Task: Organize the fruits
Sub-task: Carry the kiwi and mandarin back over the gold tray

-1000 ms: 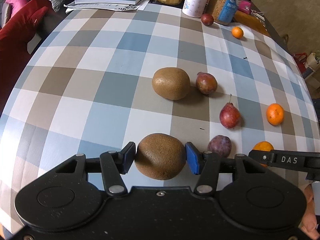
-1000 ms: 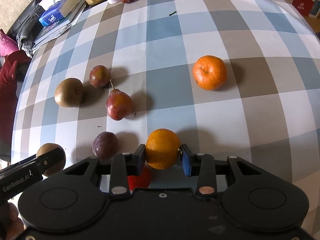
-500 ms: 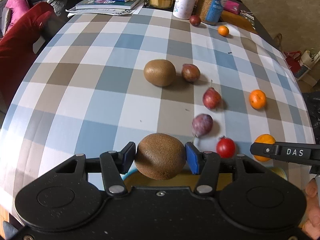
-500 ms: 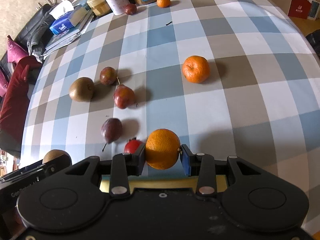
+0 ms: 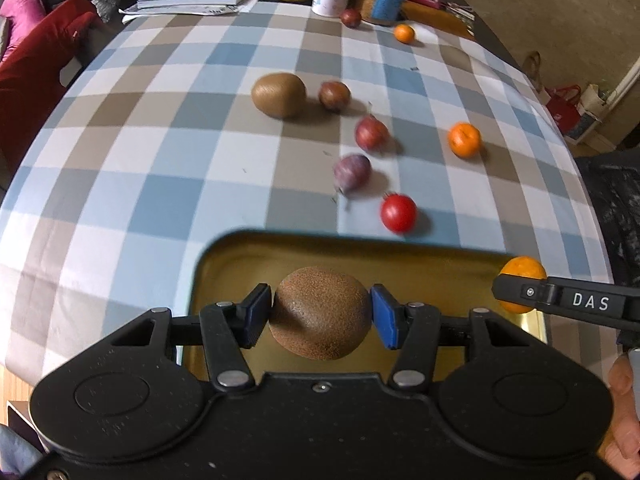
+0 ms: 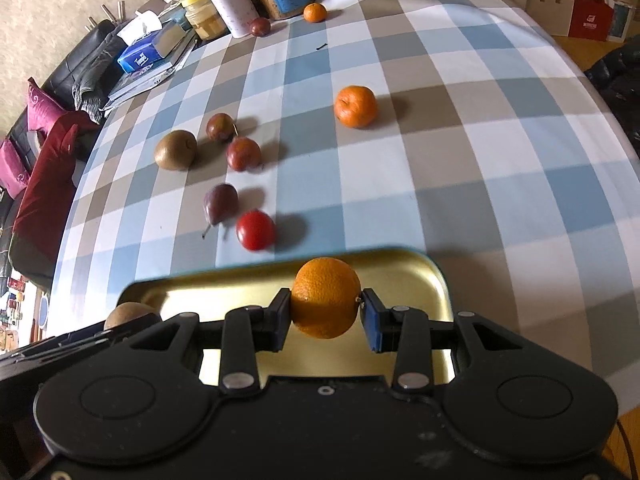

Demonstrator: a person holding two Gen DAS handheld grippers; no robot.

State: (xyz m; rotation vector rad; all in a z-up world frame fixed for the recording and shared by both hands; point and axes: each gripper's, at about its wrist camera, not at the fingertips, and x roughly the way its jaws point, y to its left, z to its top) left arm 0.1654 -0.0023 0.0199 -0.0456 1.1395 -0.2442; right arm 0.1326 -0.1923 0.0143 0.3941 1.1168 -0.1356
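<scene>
2 close wrist views down over 1 shared tray, fruit-strewn table

Left gripper body: matte black, two rounded lobes behind the fingers, each with a shallow embossed disc.
Linkage: flat black bars running back from the fingers, pinned with silver rivets.
Fingers: black, faced with blue pads.
Screws: one small silver screw centred on the body edge, just behind the fingers.
Right gripper: same black build, same silver rivets, blue pad faces.
Marking: white "DAS" lettering on the right gripper's black side, with a small screw beside it.
</scene>
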